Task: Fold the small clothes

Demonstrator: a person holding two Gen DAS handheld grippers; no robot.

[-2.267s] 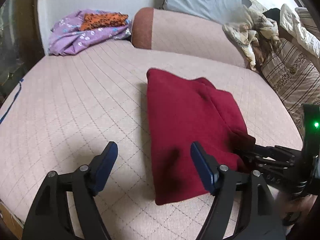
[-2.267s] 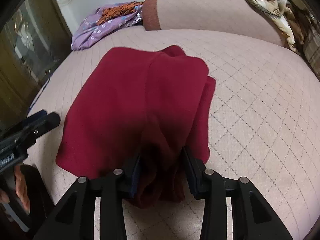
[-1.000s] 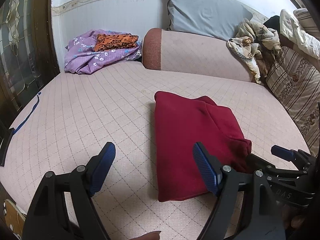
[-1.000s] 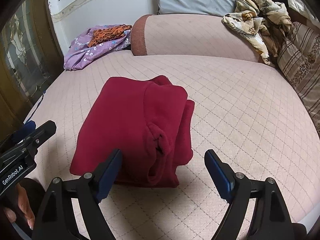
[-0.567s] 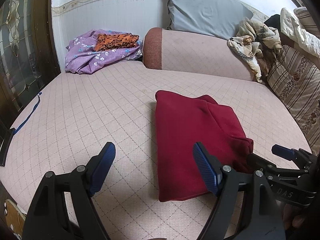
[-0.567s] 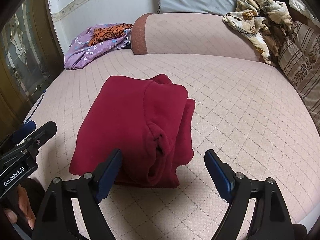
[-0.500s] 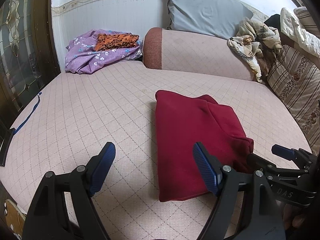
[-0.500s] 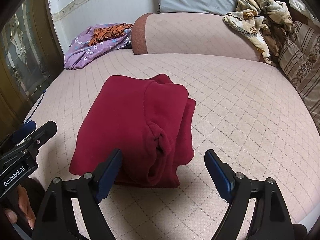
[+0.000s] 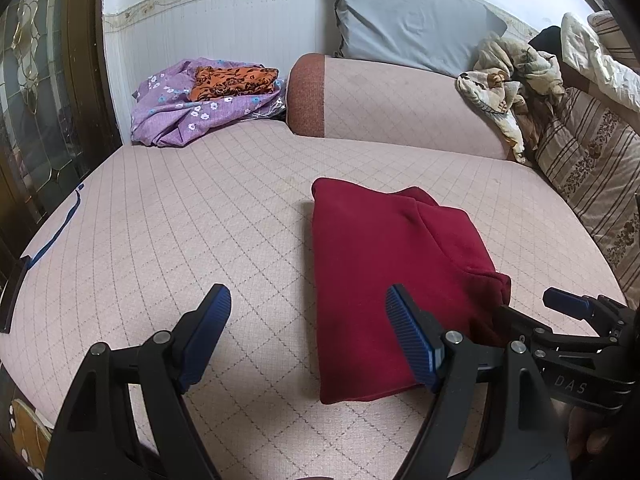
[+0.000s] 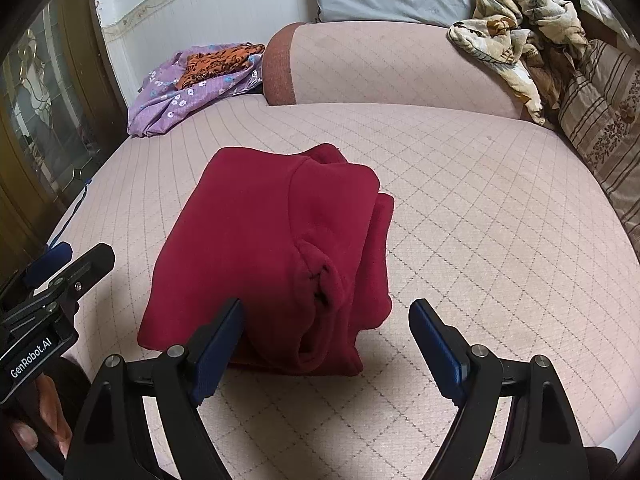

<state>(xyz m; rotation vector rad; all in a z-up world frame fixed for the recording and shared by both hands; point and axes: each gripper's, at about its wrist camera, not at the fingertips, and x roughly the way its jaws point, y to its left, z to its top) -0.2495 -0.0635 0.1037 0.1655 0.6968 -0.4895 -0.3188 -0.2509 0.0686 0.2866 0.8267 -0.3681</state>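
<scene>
Soft, fleecy red garment lies folded on quilted mattress.

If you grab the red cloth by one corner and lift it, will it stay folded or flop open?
It would probably flop open: the red cloth is soft, with loose rolled layers at its near edge. It looks thick and fleecy, so likely a bit heavy and easy to grip. Pushed, it would likely bunch up on the quilted bed rather than slide.
</scene>
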